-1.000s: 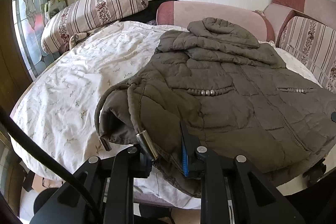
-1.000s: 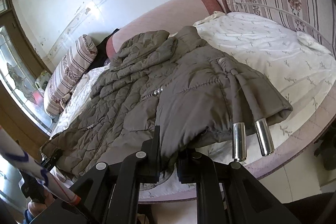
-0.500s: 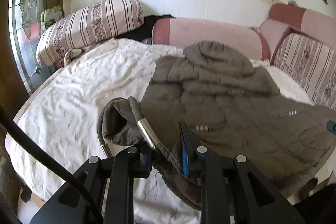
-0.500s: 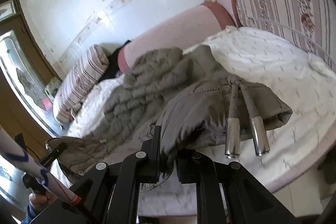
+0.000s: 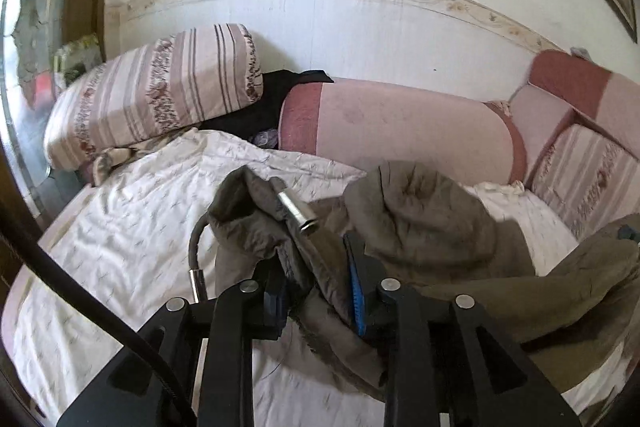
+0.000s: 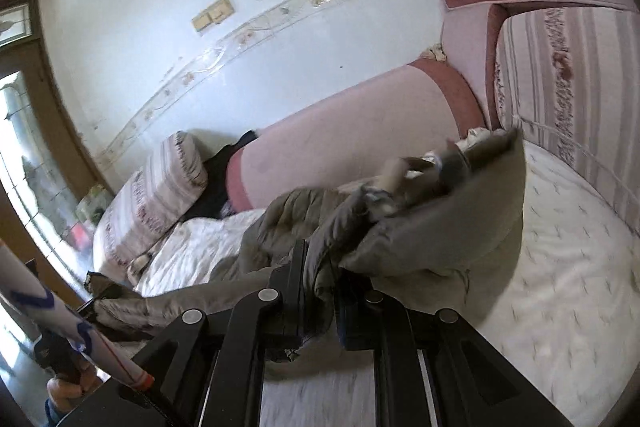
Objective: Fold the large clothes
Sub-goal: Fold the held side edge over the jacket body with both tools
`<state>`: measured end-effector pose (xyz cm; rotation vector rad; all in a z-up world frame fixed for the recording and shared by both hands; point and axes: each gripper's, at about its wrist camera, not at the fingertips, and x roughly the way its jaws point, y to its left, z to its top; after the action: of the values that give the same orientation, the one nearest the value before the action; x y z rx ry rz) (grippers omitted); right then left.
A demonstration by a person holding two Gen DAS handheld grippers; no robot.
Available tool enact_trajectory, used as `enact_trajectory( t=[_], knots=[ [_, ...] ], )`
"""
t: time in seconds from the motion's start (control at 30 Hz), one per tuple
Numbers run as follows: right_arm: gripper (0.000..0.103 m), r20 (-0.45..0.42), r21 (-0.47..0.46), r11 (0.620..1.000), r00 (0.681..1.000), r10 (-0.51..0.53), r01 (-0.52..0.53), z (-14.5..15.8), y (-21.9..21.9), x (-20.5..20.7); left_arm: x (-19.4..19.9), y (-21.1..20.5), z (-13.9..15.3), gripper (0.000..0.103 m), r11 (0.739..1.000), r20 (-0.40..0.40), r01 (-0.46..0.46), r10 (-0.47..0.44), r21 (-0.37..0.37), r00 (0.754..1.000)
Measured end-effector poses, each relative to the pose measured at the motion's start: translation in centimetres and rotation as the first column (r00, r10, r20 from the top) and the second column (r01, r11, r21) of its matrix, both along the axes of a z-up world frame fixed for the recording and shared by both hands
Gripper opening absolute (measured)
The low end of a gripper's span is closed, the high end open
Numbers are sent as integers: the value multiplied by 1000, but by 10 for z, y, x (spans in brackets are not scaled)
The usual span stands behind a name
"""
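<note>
Olive-brown quilted puffer jacket (image 5: 424, 223) lifted at near hem above bed with white printed sheet (image 5: 132, 227), far part bunched on sheet before pink bolster cushion (image 5: 400, 127). Left tool (image 5: 316, 283) jaws opening, hem fabric seen between them, blue pad exposed. Right tool (image 6: 320, 291) nearly closed, clamped on jacket hem. Metal-tipped drawcord (image 5: 298, 213) draped over raised fold. Striped floral pillow (image 5: 160, 95) at left.
</note>
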<state>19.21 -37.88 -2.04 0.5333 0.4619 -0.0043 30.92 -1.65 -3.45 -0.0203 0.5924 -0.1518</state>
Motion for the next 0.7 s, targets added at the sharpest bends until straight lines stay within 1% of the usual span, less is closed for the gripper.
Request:
enact_trajectory(
  t=[0.07,0.13,0.2,0.23,0.3,0.37,0.4,0.43,0.5,0.57,0.63,0.67,0.7],
  knots=[
    [12,-19,6,1000,1000,-15,15,0,-5,40,33,1,7,34,999,-24,-13,12,-41,1000],
    [12,-33,3,1000,999,-31,31,-4,-9,72,61,3,13,44,995,-56,-21,16,-96,998],
    [12,-61,-4,999,997,-52,52,-11,-13,108,81,5,20,48,990,-63,-26,17,-139,998],
    [12,-77,-4,998,995,-61,61,-15,-16,123,85,5,23,52,989,-51,-28,21,-144,998],
    [12,-110,-3,997,991,-80,80,-30,-25,153,92,6,31,55,987,-11,-23,22,-156,1000],
    [12,-147,-15,996,985,-95,94,-48,-34,179,92,7,37,59,989,47,-34,41,-143,998],
    [12,-160,-17,995,982,-98,97,-55,-37,187,94,6,37,61,990,62,-37,46,-136,997],
    [12,-177,-20,995,979,-101,99,-64,-40,198,94,4,36,61,991,70,-33,43,-131,997],
    [12,-206,-32,994,972,-112,107,-80,-44,215,100,-9,24,61,996,58,3,3,-94,998],
    [12,-224,-26,993,968,-117,114,-92,-47,228,106,-29,3,61,998,29,47,-46,-42,999],
    [13,-236,-38,993,964,-121,115,-101,-46,238,112,-55,-25,61,995,-6,104,-104,5,995],
    [13,-243,-40,993,963,-120,113,-105,-47,242,118,-71,-44,61,990,-35,134,-132,33,991],
    [13,-251,-34,993,961,-117,112,-108,-48,245,121,-81,-57,61,988,-53,143,-140,51,989]
  ],
)
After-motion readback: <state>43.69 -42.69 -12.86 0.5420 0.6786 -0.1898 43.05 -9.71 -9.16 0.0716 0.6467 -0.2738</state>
